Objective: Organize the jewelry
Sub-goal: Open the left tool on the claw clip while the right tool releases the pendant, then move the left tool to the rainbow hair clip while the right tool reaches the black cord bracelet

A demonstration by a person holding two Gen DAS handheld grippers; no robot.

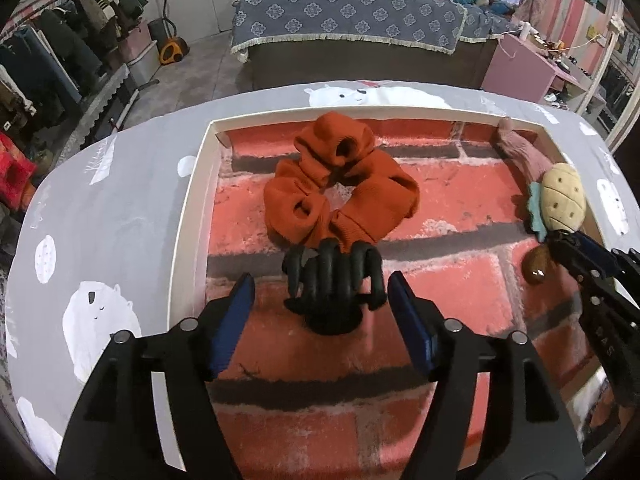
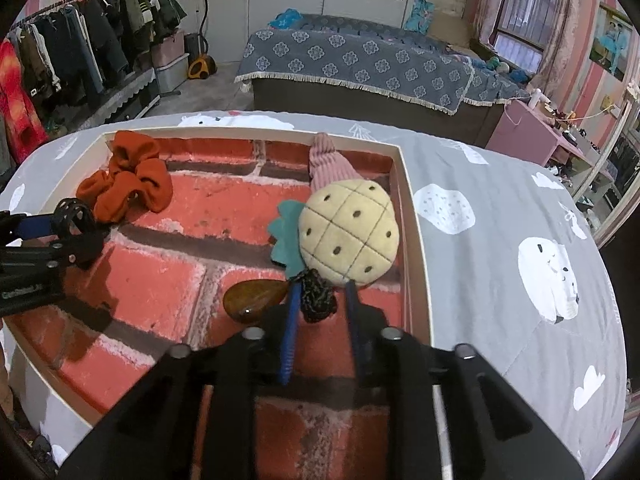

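Observation:
A black claw hair clip lies on the brick-patterned floor of a shallow white tray. My left gripper is open, its blue pads on either side of the clip without touching it. An orange scrunchie lies just beyond. In the right wrist view, my right gripper is narrowly open around the black elastic band of a plush pineapple hair tie. A brown teardrop clip lies left of it. A pink ribbed hair piece leans at the tray's back wall.
The tray sits on a table with a grey polar-bear cloth. The tray's right wall is close beside the pineapple. A bed and a clothes rack stand beyond the table.

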